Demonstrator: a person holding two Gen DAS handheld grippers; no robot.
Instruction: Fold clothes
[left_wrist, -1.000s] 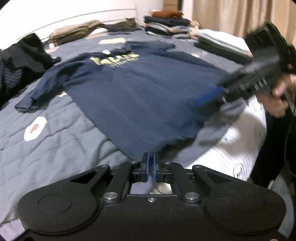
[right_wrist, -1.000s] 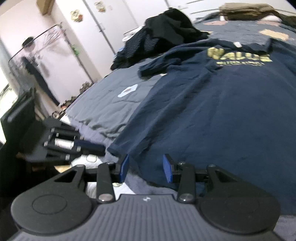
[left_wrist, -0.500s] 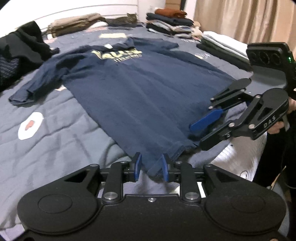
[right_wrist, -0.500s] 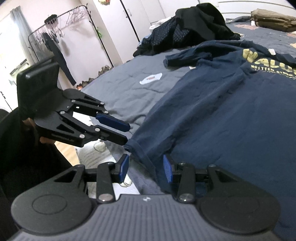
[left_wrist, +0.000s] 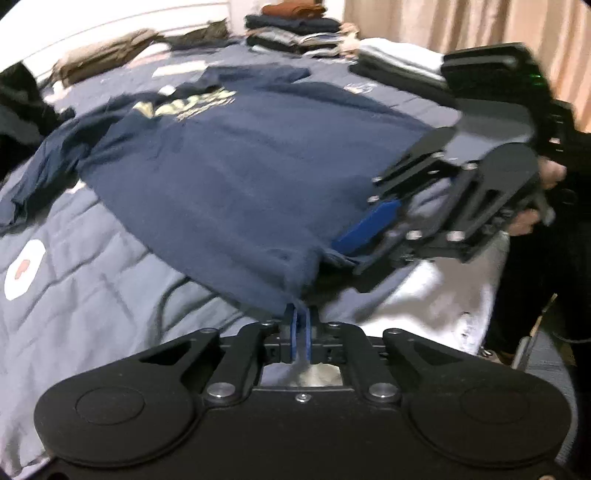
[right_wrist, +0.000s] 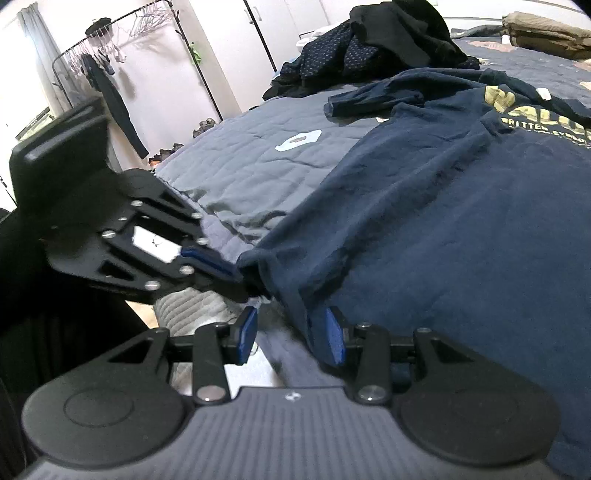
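While the left gripper (left_wrist: 300, 334) faces up the bed (left_wrist: 85, 280), we find its blue fingers pressed together on the near hem corner of the navy T-shirt (left_wrist: 236, 177). Half a second ago those fingers stood apart astride that hem; they have since closed, and the corner now rises off the quilt to meet them. Beyond the fingertips the shirt lies spread, printed chest at the far end, one sleeve trailing to the left. To the right of the fingers the right gripper (left_wrist: 369, 229) reaches the hem further along; motion blur hides its contact here. Folded stacks (left_wrist: 295, 26) sit well beyond the shirt.

In the right wrist view, we see the right gripper (right_wrist: 290, 334) with its fingers spread. The hem's edge hangs at the inner face of the right-hand finger, not clamped. Ahead and to the left of these fingers, the left gripper (right_wrist: 229, 269) pinches the bunched corner. An unfolded dark heap (right_wrist: 369, 40) lies far ahead.

We judge one hem corner secured and the other pending. Until the right fingers close on cloth, lifting would likely drag the shirt askew.
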